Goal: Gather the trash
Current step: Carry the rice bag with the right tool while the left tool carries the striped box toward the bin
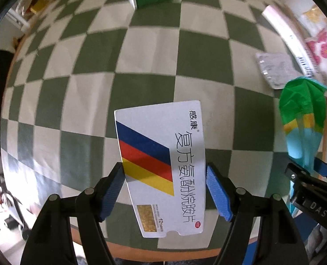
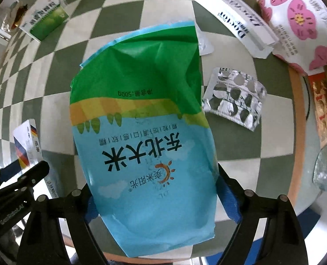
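Checkered green-and-cream cloth covers the round table (image 1: 123, 50) where trash is being gathered. Above it, the left gripper (image 1: 165, 190) pinches a white medicine box (image 1: 161, 165) by its long sides, blue pads (image 1: 218, 194) pressed on both edges; the box's long axis runs along the fingers, pointing away from the camera. The right gripper (image 2: 154, 201), jaws set wide, clamps a crumpled blue-and-green rice bag (image 2: 141, 119), also lengthwise along its fingers. Beyond the rice bag, a spent foil blister pack (image 2: 234, 97) lies just to its right on the cloth, nearer the right gripper, with a green-and-white carton (image 2: 44, 22) well apart at far left and a long white box (image 2: 231, 19) beside a flowered packet (image 2: 300, 19) at far right.
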### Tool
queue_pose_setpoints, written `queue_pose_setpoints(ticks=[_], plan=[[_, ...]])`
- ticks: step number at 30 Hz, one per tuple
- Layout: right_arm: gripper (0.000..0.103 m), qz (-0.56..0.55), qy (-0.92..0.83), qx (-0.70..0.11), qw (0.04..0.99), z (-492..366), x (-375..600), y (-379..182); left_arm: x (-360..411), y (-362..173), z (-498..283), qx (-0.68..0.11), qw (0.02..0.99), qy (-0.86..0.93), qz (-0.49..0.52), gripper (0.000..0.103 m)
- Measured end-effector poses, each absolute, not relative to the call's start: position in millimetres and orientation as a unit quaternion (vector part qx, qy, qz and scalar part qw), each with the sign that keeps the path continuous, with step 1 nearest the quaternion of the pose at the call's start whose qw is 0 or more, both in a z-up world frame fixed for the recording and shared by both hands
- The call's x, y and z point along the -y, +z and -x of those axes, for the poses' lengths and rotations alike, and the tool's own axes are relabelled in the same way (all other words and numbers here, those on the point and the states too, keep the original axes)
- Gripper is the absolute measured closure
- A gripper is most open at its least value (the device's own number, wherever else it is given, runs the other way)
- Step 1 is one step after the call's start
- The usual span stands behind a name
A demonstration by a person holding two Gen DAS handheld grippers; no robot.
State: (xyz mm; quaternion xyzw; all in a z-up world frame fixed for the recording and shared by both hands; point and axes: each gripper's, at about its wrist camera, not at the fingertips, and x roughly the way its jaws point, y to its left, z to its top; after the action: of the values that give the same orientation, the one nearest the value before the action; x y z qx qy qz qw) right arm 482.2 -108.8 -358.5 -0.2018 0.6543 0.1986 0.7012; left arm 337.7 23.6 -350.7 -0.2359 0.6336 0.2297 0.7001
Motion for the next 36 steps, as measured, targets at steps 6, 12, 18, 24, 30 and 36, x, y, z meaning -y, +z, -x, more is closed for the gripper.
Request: queue_pose_setpoints(ticks=[6, 12, 18, 24, 30, 36], plan=[[0.015, 0.164, 0.212, -0.634, 0.725, -438, 118, -328, -18, -302, -288, -0.587, 0.747, 0.221, 0.221, 0.032], [0.015, 0.121, 0.224, -0.603, 0.756, -365, 121, -286, -21, -262, -205, -0.545, 0.79, 0.195, 0.201, 0.032], [0.015, 0.076, 0.214, -0.592, 0.773, -261, 127, -260, -29, -254, -115, -0.535, 0.806, 0.16, 0.194, 0.032], [0.015, 0.059, 0.204, -0.637, 0.741, -155, 132, -289, -32, -293, -32, -0.576, 0.776, 0.133, 0.219, 0.032], [0.015, 0.071, 0.191, -0.705, 0.679, -82, 146, -376, -38, -405, 30, -0.646, 0.7, 0.135, 0.272, 0.032], [0.015, 0.073, 0.169, -0.746, 0.64, -64, 157, -504, -49, -552, 25, -0.668, 0.647, 0.137, 0.341, 0.032]])
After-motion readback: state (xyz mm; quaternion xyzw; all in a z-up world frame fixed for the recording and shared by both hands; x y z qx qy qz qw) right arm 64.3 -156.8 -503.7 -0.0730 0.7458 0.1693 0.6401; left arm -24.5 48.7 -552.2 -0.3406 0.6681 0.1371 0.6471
